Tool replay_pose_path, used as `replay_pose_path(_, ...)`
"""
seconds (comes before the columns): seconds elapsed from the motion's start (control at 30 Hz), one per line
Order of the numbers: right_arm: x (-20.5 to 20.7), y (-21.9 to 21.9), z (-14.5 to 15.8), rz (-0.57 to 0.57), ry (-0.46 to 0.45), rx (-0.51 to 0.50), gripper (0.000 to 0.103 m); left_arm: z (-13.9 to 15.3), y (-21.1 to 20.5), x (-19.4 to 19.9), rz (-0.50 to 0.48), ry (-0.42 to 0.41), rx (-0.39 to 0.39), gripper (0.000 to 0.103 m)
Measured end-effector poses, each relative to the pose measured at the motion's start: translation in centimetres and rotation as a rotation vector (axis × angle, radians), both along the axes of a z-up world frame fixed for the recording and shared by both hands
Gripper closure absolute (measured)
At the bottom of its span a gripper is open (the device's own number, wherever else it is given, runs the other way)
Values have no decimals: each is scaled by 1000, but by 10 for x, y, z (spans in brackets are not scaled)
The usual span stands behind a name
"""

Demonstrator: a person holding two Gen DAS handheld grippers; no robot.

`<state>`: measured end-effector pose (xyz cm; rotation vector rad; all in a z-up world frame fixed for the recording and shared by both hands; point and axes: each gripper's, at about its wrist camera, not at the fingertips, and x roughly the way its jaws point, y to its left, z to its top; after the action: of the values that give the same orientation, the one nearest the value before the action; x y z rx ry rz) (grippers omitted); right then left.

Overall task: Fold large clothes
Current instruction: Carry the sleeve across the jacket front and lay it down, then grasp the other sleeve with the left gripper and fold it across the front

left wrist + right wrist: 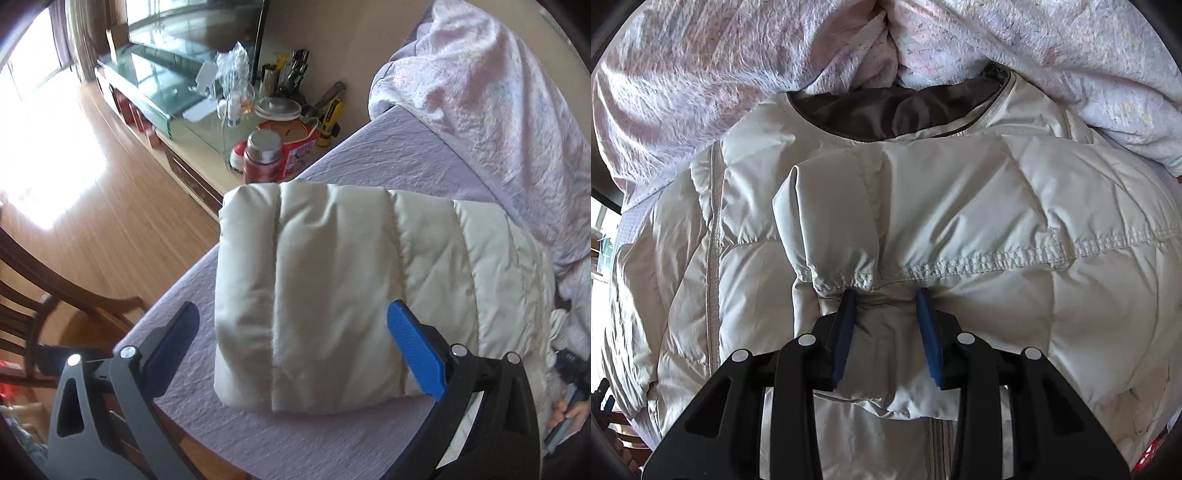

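Cream puffer jacket [332, 288] is laid, partly folded, on the lilac bed sheet [399, 158] beside a rumpled pink quilt [701, 74]. A gathered cuff of its fabric is pinched between the narrowed jaws of the right gripper [886, 295]. Above the jacket's folded edge, the left gripper [291, 332] is held with jaws spread wide and nothing gripped.
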<state>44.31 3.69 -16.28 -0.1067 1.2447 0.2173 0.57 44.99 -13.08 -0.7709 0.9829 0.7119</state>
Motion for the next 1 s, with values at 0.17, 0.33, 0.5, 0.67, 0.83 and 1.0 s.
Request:
replay_pose_path(0.17,-4,3,1,-10,-17,4,66,-6,0,1,-4,-15,-32,15)
replay_pose_path(0.33,-7,2,1,-15,-26,12,66,-14,2,0,23,-12,-64,19)
replay_pose_path(0.5,-7,0,1,-20,-28,27,66,-14,5,-1,44,-34,-76,18)
replay_pose_path(0.67,-7,-3,2,-19,-25,49,66,-12,3,-3,79,-31,-61,42)
replay_pose_path(0.83,-6,-5,2,-2,-20,52,66,-8,2,-4,106,-57,-67,79)
replay_pose_path(1.0,-7,-7,7,15,-18,54,59,7,-9,7,92,-51,-26,92)
